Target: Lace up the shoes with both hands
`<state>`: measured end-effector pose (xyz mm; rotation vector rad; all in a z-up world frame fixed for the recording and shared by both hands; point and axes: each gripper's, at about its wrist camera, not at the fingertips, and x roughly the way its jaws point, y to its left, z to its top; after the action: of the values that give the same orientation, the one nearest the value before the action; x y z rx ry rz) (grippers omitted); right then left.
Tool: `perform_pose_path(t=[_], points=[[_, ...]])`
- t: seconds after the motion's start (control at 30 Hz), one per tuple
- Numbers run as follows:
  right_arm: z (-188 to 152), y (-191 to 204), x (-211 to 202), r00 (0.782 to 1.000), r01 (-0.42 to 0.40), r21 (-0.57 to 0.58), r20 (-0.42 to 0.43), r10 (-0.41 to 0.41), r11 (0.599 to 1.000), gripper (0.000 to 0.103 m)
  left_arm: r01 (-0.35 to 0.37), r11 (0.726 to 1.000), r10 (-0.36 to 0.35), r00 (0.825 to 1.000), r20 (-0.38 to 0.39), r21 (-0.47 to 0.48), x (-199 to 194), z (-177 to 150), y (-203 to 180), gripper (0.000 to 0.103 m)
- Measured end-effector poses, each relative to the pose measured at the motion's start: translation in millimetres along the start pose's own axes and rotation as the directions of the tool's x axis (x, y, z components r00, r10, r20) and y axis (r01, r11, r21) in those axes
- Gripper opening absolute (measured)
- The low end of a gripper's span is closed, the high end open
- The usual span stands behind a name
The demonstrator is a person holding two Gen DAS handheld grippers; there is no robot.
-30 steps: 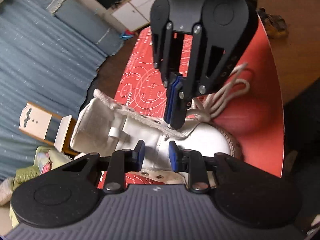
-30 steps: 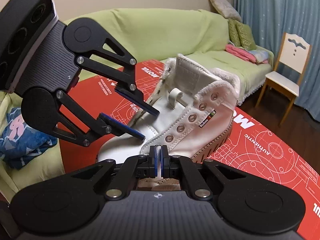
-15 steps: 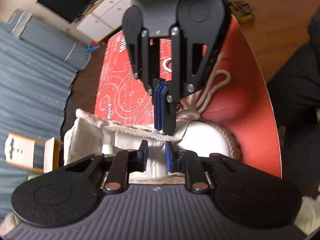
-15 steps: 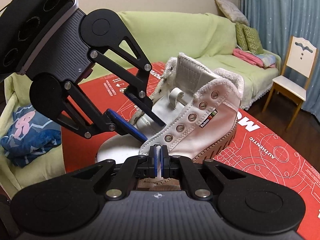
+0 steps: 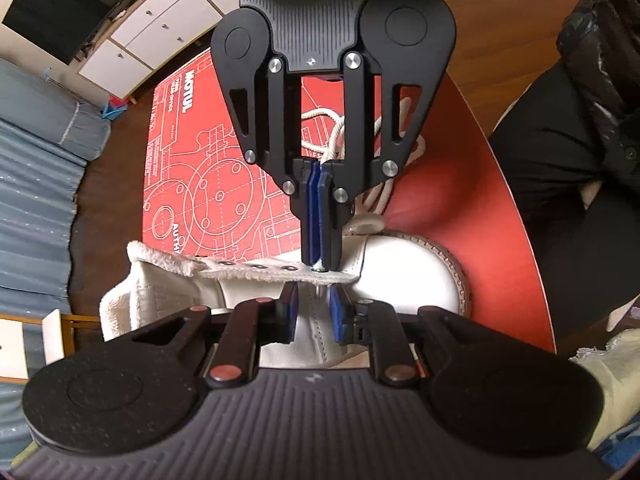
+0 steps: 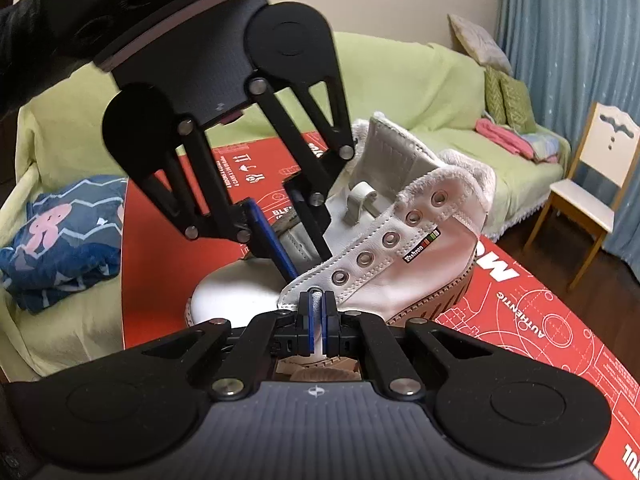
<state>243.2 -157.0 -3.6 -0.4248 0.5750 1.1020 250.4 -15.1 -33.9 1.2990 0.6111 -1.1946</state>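
A white high-top shoe (image 6: 404,276) stands on a red printed board (image 6: 520,320), its eyelet flap (image 5: 256,270) unlaced. My right gripper (image 6: 316,312) is shut on the white tip of the shoelace, pressed against the lowest eyelet of that flap; in the left wrist view the right gripper (image 5: 320,258) comes down from above. The rest of the shoelace (image 5: 334,136) lies looped behind it on the board. My left gripper (image 5: 314,312) is open, its fingers straddling the tongue just inside the flap. From the right wrist view the left gripper (image 6: 298,246) reaches in from the upper left.
A green-covered sofa (image 6: 400,80) with a blue patterned cloth (image 6: 60,232) lies behind the board. A wooden chair (image 6: 588,200) stands at the right by blue curtains. A person's dark clothing (image 5: 580,160) is beside the board, and white drawers (image 5: 152,40) stand further off.
My left gripper has swung round to face the right gripper head-on and moved nearer the eyelet flap, still open. The right gripper stays shut at the lowest eyelet.
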Motion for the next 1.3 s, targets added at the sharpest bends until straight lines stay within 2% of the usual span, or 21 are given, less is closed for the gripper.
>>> perform_pose_path(t=[0.17,0.43,0.83,0.9,1.0,1.1,1.23,1.3], points=[[-3.8,-2.0,0.0,1.0,-0.01,-0.017,0.02,0.01,1.0,0.003,0.026,1.0,-0.026,1.0,0.002,-0.01,4.5,4.1,4.9,0.004],[-6.2,-1.0,-1.1,0.999,-0.008,-0.068,0.035,0.01,0.998,0.003,0.031,0.999,-0.031,0.999,0.008,-0.023,2.8,12.7,7.0,0.001],[-4.0,2.2,-11.5,0.999,0.018,0.013,0.05,-0.019,1.0,0.009,-0.108,0.993,0.106,0.993,-0.053,-0.051,-5.3,16.6,-18.9,0.0],[-3.7,3.1,-12.7,0.998,0.042,0.03,0.046,-0.043,0.999,0.009,-0.131,0.99,0.127,0.99,-0.064,-0.057,-6.6,16.3,-23.6,0.0],[1.9,10.3,-21.2,0.993,0.07,0.055,0.086,-0.075,0.996,0.009,-0.154,0.986,0.149,0.986,-0.075,-0.065,-7.4,16.8,-27.8,0.0],[14.5,24.1,-25.7,0.98,0.138,0.028,0.138,-0.141,0.99,0.009,-0.178,0.981,0.172,0.982,-0.079,-0.075,-9.6,17.1,-29.2,0.0],[32.3,35.4,-17.3,0.962,0.247,-0.043,0.129,-0.24,0.968,0.009,-0.24,0.966,0.228,0.967,-0.114,-0.101,-18.9,15.4,-32.1,0.0],[37.3,39.6,-14.6,0.957,0.265,-0.07,0.14,-0.253,0.962,0.009,-0.268,0.957,0.254,0.959,-0.122,-0.113,-21.4,13.1,-31.9,0.0]])
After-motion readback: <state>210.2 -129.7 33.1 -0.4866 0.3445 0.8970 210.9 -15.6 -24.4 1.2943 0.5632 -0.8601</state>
